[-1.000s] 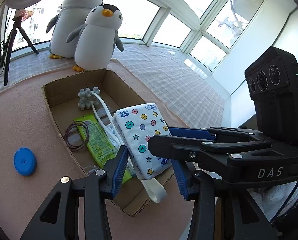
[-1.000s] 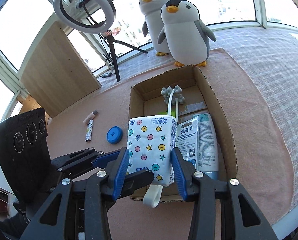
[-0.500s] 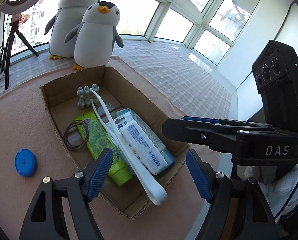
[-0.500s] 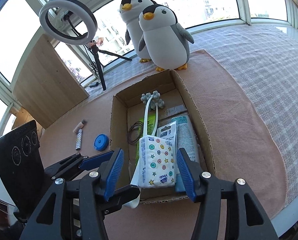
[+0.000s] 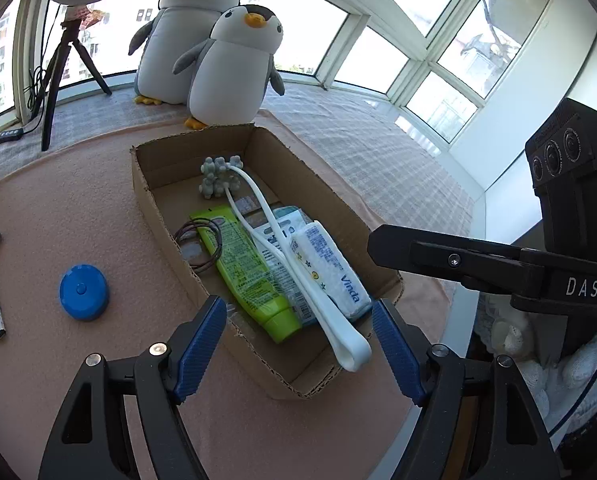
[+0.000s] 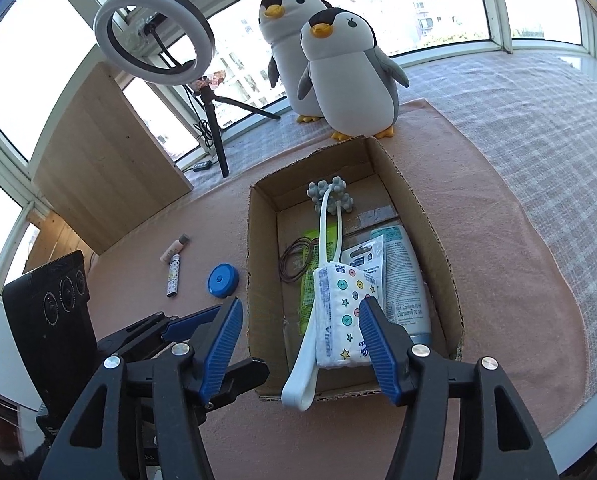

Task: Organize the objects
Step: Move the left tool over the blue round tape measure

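Currently the tissue pack (image 6: pixel 343 316) lies inside the cardboard box (image 5: pixel 154 216), at the box's near end, resting on its long edge against the white massager handle (image 5: pixel 298 276) and on top of the flat sachets beside the green tube (image 5: pixel 250 268). Judged from its look, the pack is light, soft and compressible, with a slick plastic wrap; it should be gripped across its two broad printed faces near mid-length, with moderate closure, since a hard squeeze would deform it and a light one could let the film slip. The right gripper (image 6: pixel 302 344) hangs just above the box's near wall with its jaws spread wide, one on each side of the pack and touching nothing. The left gripper (image 5: pixel 298 344) is likewise wide open and empty, near the same end of the box. Compared with one second ago, when the right jaws were clamped on the upright pack above the box, the pack has been released and has settled into the box, and both grippers have opened and drawn back. Outside the box, on the side away from the pack, the blue cap (image 5: pixel 83 292) and two small tubes (image 6: pixel 173 264) remain on the pink mat (image 6: pixel 478 240).
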Action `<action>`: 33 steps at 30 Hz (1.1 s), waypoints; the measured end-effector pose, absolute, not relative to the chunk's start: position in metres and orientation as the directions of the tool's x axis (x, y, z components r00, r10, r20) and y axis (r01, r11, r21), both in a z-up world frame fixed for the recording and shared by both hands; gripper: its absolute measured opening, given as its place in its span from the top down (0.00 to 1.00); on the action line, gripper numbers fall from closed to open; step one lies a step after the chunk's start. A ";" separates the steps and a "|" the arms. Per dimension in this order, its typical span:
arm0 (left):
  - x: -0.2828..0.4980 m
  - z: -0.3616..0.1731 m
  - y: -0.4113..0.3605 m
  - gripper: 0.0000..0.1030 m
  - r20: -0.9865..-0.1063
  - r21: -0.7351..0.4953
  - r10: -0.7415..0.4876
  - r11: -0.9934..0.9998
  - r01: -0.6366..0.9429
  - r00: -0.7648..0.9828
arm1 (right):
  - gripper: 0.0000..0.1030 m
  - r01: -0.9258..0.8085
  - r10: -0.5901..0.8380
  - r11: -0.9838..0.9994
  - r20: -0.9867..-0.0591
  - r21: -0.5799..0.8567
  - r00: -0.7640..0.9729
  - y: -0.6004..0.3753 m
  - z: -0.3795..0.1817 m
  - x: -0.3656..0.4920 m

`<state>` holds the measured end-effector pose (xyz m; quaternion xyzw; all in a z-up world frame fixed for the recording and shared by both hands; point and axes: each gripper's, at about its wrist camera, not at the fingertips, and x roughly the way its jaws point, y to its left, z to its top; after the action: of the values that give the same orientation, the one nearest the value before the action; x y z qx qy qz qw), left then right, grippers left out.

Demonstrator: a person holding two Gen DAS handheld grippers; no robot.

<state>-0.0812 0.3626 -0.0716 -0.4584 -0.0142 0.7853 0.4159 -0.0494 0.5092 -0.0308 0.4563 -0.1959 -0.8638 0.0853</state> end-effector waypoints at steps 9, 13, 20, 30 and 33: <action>-0.093 -0.074 0.314 0.24 -0.722 -0.394 0.627 -0.720 -0.572 -0.292 | 0.40 0.029 -0.354 -0.913 -0.752 0.407 -0.556 0.475 -0.030 -0.050; -0.101 -0.077 0.290 0.24 -0.728 -0.392 0.608 -0.748 -0.536 -0.316 | 0.40 0.060 -0.373 -0.909 -0.742 0.411 -0.557 0.459 -0.030 -0.049; -0.111 -0.083 0.248 0.24 -0.745 -0.377 0.566 -0.794 -0.476 -0.354 | 0.35 0.103 -0.404 -0.902 -0.733 0.420 -0.547 0.431 -0.034 -0.054; -0.130 -0.103 0.215 0.24 -0.777 -0.347 0.504 -0.843 -0.412 -0.377 | 0.33 0.149 -0.420 -0.901 -0.737 0.407 -0.529 0.395 -0.040 -0.054; -0.137 -0.108 0.222 0.24 -0.787 -0.328 0.488 -0.849 -0.415 -0.378 | 0.33 0.137 -0.406 -0.908 -0.749 0.396 -0.524 0.393 -0.043 -0.052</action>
<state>-0.1375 0.2219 -0.1084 -0.4867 -0.0376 0.8291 0.2725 -0.0517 0.3931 -0.0427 0.4618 -0.1456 -0.8607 0.1576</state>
